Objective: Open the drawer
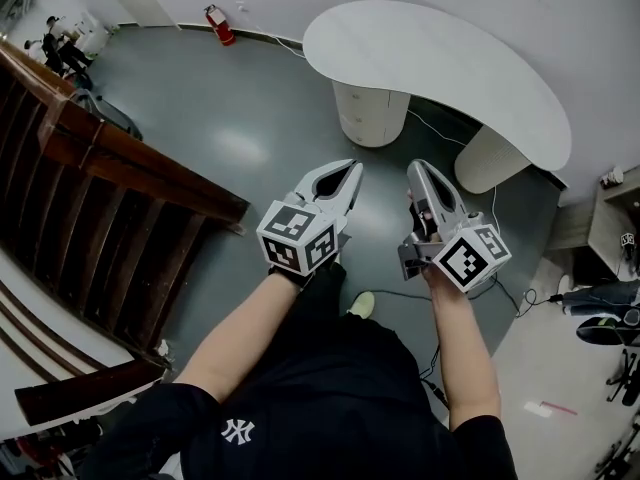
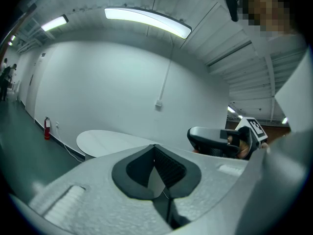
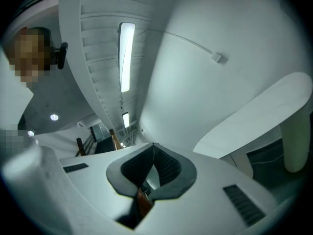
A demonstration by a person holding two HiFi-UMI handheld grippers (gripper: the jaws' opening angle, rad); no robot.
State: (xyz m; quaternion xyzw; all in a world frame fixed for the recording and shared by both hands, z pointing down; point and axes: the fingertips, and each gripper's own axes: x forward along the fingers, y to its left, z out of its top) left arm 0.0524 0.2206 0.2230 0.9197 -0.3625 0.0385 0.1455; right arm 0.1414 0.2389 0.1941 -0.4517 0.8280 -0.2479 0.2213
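I'm at the approach step, with the left gripper (image 1: pixel 350 171) and right gripper (image 1: pixel 420 168) both pressed together on nothing, well apart from the drawer (image 1: pixel 368 118) under the white table (image 1: pixel 440 58); next, 1 gripper must reach its front and spread.

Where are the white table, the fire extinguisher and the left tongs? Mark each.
white table (image 1: pixel 440 63): head view, bare top.
fire extinguisher (image 1: pixel 220 25): head view, red body.
left tongs (image 1: pixel 352 168): head view, between the shut fingertips.
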